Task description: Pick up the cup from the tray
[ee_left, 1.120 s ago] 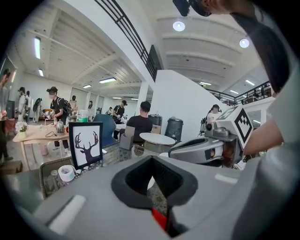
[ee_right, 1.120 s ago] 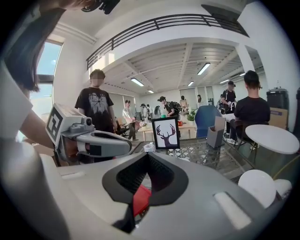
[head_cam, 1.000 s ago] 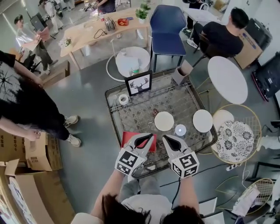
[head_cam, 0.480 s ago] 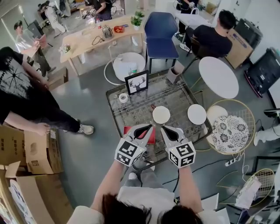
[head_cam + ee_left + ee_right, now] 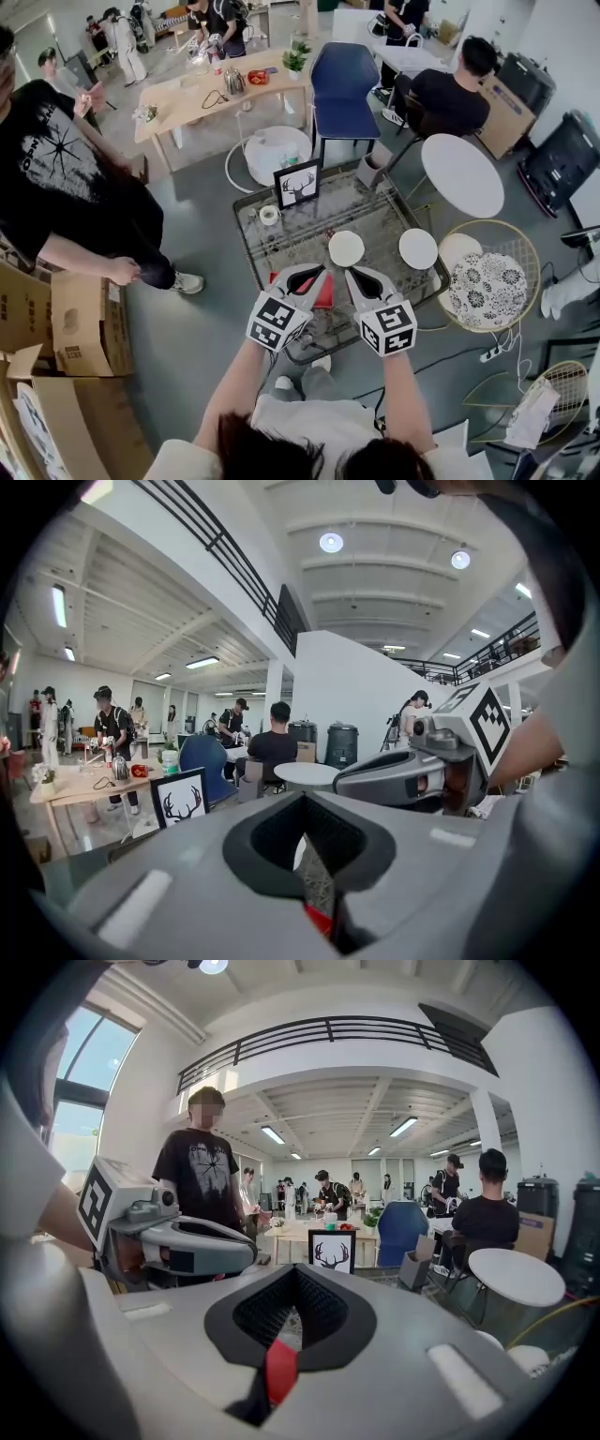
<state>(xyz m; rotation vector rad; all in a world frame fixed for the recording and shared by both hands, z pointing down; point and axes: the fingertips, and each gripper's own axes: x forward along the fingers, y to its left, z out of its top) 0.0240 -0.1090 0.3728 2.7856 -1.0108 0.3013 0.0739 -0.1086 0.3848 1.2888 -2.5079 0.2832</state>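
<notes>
In the head view a red tray lies on the near side of the wire-mesh table, mostly covered by my two grippers. My left gripper and right gripper hover side by side over it, both shut and holding nothing. No cup shows in any view; my right gripper covers the spot beside the tray. Two white round plates lie just beyond. In the left gripper view my left gripper shows a red sliver through the slit. The right gripper view shows my right gripper.
A deer picture frame and a tape roll stand at the table's far left. A round white side table, a wicker basket and a blue chair surround it. A person in black and cardboard boxes are at left.
A small white cup showed right of my right gripper one second ago; it is now out of sight. Both grippers stayed shut and side by side. The person at left stepped closer.
</notes>
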